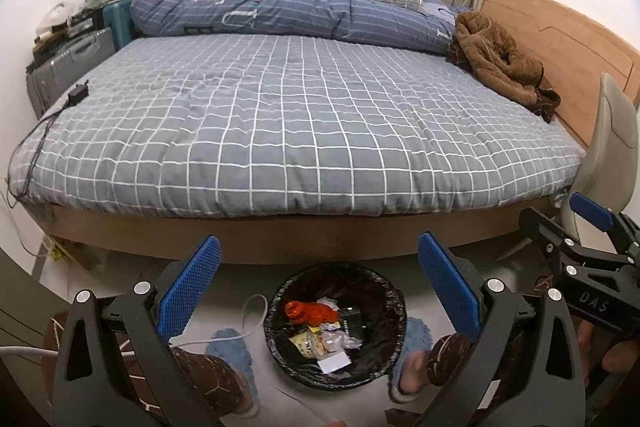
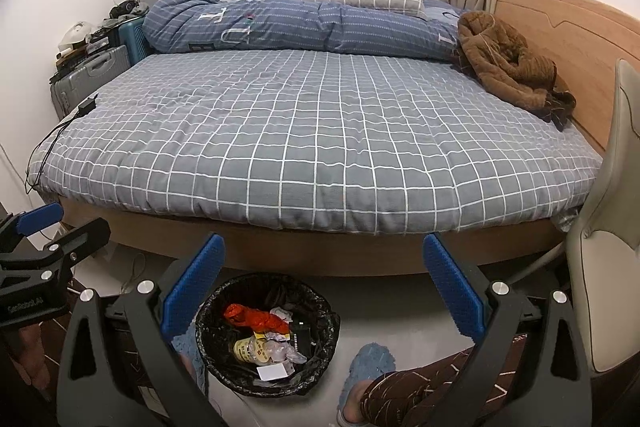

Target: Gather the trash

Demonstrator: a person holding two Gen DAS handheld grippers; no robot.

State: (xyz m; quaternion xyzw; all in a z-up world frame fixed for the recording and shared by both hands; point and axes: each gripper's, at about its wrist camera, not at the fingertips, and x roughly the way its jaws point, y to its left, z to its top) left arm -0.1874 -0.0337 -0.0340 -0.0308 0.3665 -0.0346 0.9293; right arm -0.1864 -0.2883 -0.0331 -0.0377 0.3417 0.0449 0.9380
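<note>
On the floor by the bed (image 1: 280, 131), a trash bin (image 1: 280, 301) holds trash (image 1: 310, 313); the left gripper (image 1: 320, 283) and right gripper (image 2: 324, 279) are both wide apart, holding nothing.

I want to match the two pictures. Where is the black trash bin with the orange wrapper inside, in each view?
Left wrist view: the trash bin is at the bottom centre, on the floor between the two blue fingers.
Right wrist view: the trash bin is at the bottom, left of centre, beside the left blue finger.
Shared landmark: the brown jacket on the bed near the headboard.
</note>
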